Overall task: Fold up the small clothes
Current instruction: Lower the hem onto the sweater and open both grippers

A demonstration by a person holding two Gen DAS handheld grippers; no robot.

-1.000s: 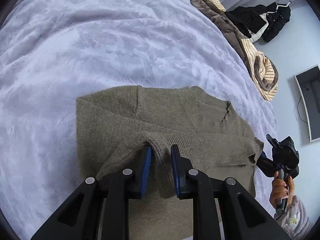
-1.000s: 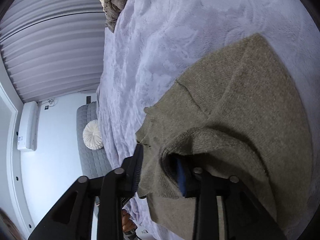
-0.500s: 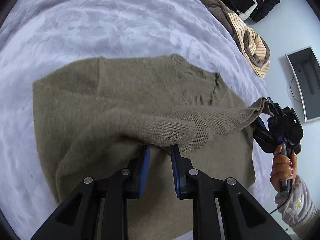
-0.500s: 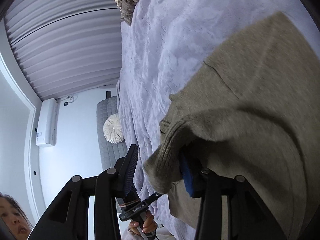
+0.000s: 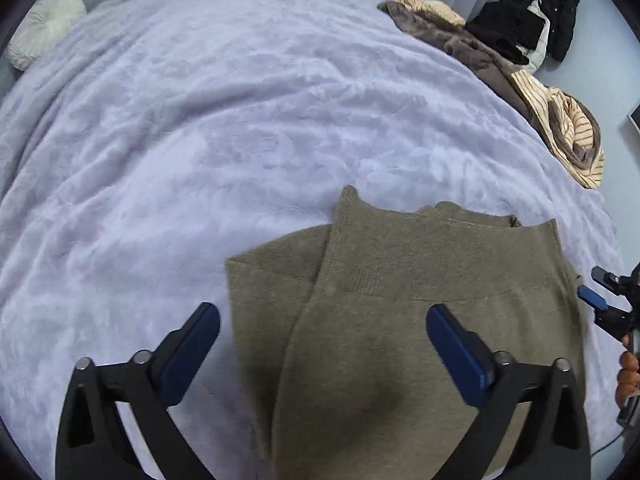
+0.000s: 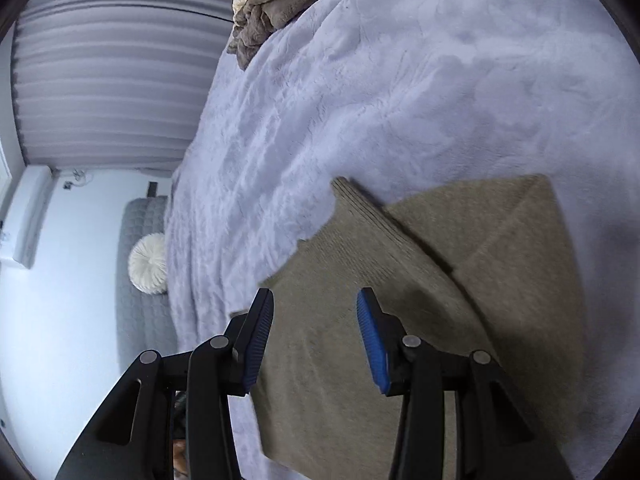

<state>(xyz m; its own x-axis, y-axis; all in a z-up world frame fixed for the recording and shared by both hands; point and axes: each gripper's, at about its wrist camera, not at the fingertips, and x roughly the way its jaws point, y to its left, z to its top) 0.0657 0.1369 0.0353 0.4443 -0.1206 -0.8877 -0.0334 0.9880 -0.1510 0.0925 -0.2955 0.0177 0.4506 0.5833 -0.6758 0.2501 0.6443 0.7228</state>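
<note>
Left claw (image 5: 322, 354) up close, jaws opening wide, blue pads well apart with nothing pinched between them; it hangs over the sweater (image 5: 400, 320), which shows below in the gap. Over on the right wrist view, the right claw (image 6: 316, 330) stands partly apart too, pads clear of the knit, nothing gripped, hovering above the sweater's near edge. In the left view that same claw pokes in at the right border, just beside the sweater's right edge, with a hand (image 5: 628, 372) behind it. The sweater itself, olive-brown knit, lies flat on the bed (image 5: 200, 140), folded in on itself: a sleeve panel with a ribbed band is laid across the body, and its cuff corner sticks out past the top edge onto the blanket. The right view shows a diagonal crease running across the far part of the garment. Beyond it, a wide stretch of pale lilac plush blanket. Far right edge of the bed, a heap of clothes (image 5: 520, 80), brown fleece and cream stripes, draped along the side. Behind that, a black jacket (image 5: 532, 20) on a hanger. Far left, a round white cushion (image 5: 44, 26) on a grey seat, and pleated curtains (image 6: 112, 80) at the back.
</note>
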